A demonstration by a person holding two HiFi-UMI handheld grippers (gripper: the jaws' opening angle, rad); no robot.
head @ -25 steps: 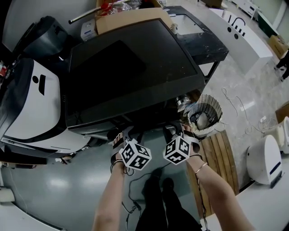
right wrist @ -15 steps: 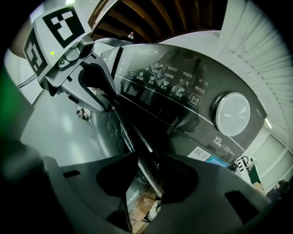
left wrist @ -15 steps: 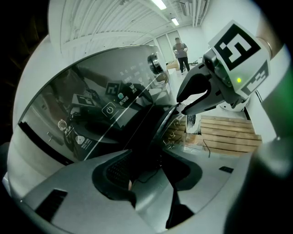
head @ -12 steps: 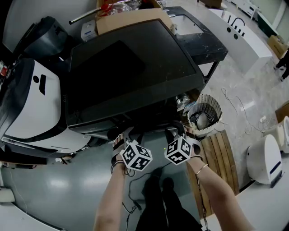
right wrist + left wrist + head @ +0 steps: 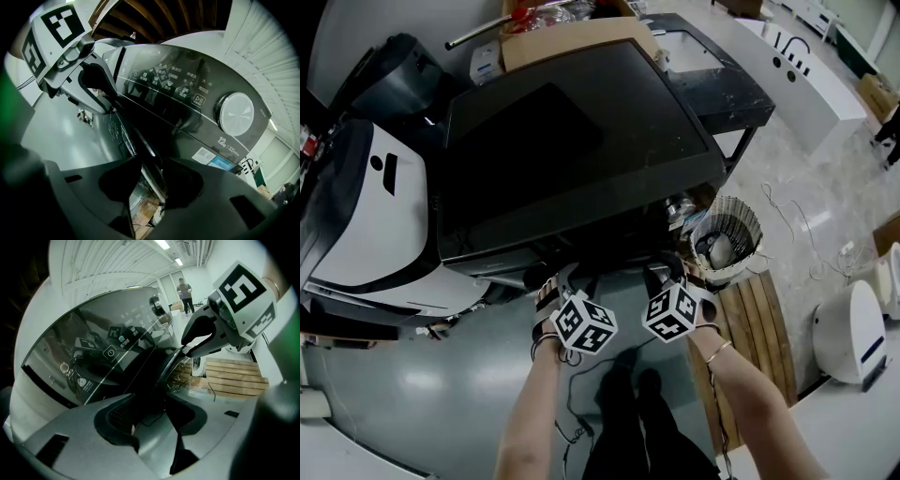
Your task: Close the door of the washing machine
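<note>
The black washing machine (image 5: 572, 141) fills the middle of the head view, and its front door is hidden under the front overhang. Both grippers are held low against that front. My left gripper (image 5: 547, 280) is open, its jaws apart in front of the dark door rim (image 5: 164, 371). My right gripper (image 5: 662, 269) is open too, and the door's edge (image 5: 140, 140) runs into the gap between its jaws without the pads pressing on it. Each gripper sees the other: the right gripper (image 5: 185, 348) in the left gripper view, the left gripper (image 5: 110, 110) in the right gripper view. The control panel (image 5: 173, 84) and dial (image 5: 236, 115) sit above.
A white machine (image 5: 366, 216) stands close on the left. A wicker basket (image 5: 727, 239) and a wooden pallet (image 5: 755, 319) lie to the right, with a white device (image 5: 848, 333) beyond. A cable (image 5: 581, 394) trails on the grey floor. A person (image 5: 186, 294) stands far off.
</note>
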